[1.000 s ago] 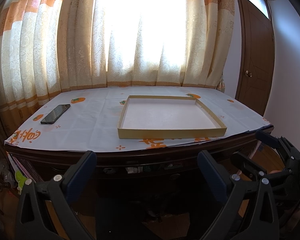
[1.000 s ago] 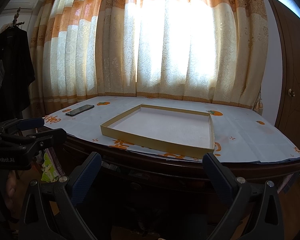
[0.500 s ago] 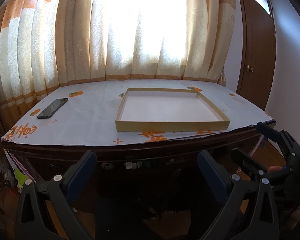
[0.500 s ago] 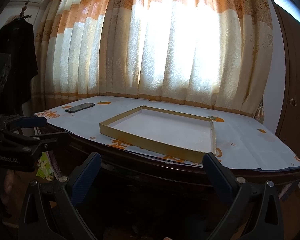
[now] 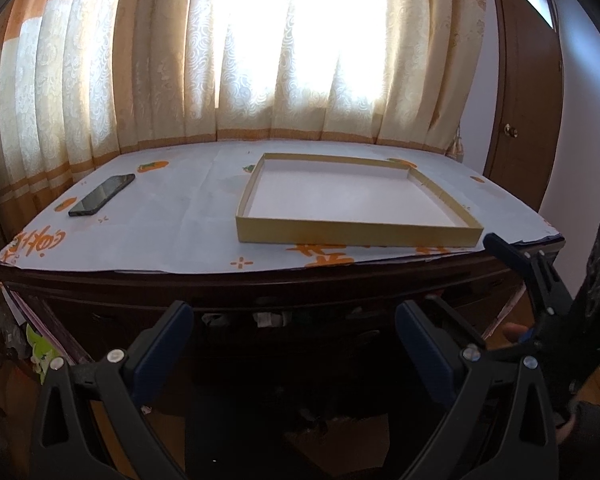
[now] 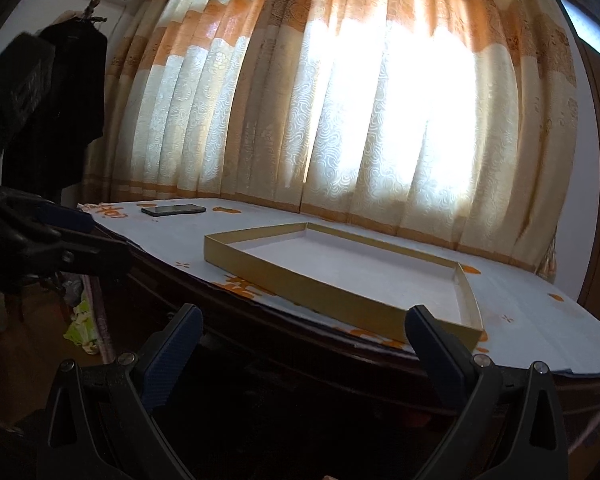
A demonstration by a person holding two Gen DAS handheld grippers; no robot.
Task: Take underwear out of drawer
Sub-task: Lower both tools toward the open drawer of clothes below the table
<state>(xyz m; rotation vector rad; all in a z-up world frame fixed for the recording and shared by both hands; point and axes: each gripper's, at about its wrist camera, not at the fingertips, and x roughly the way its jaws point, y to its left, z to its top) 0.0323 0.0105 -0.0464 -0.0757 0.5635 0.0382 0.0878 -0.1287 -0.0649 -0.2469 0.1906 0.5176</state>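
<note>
Left gripper (image 5: 294,330) fingers spread wide, nothing between them; it points at the dark wooden desk (image 5: 260,292) front, at 6 o'clock of the tabletop. Right gripper (image 6: 302,334) likewise released and empty, aimed at the desk edge. Shallow gold tray (image 5: 358,234) sits on the white cloth (image 5: 172,232), bare inside. Phone (image 5: 101,194) lies flat at the tray's 9 o'clock, well apart. Drawer and underwear: cannot tell, the desk front is too dark.
</note>
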